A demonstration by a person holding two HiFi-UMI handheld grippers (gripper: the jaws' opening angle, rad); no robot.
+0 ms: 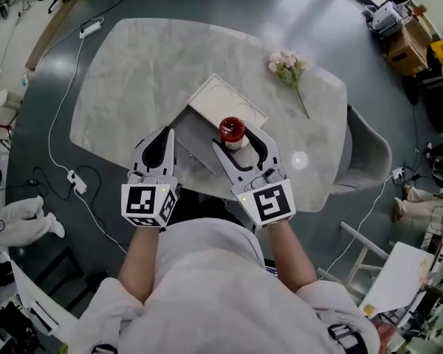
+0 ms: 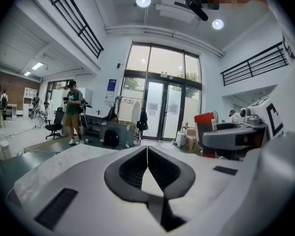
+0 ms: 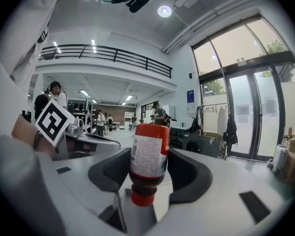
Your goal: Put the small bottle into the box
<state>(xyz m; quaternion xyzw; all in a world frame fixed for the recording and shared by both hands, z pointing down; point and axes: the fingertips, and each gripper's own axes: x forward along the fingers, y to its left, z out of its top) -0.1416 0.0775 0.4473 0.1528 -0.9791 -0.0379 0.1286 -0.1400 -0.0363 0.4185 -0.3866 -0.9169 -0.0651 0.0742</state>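
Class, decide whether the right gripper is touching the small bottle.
Touching. The right gripper view shows the right gripper shut on the small bottle, both jaws pressing its sides.

Red small bottle (image 1: 232, 131) (white label) at edge of the box (image 1: 213, 98); white, shallow, open.

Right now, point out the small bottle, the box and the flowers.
small bottle (image 3: 148, 154): right gripper view, on its printed label.
box (image 1: 220, 98): head view, on its bare white floor.
flowers (image 1: 286, 63): head view, on the pale blossoms.
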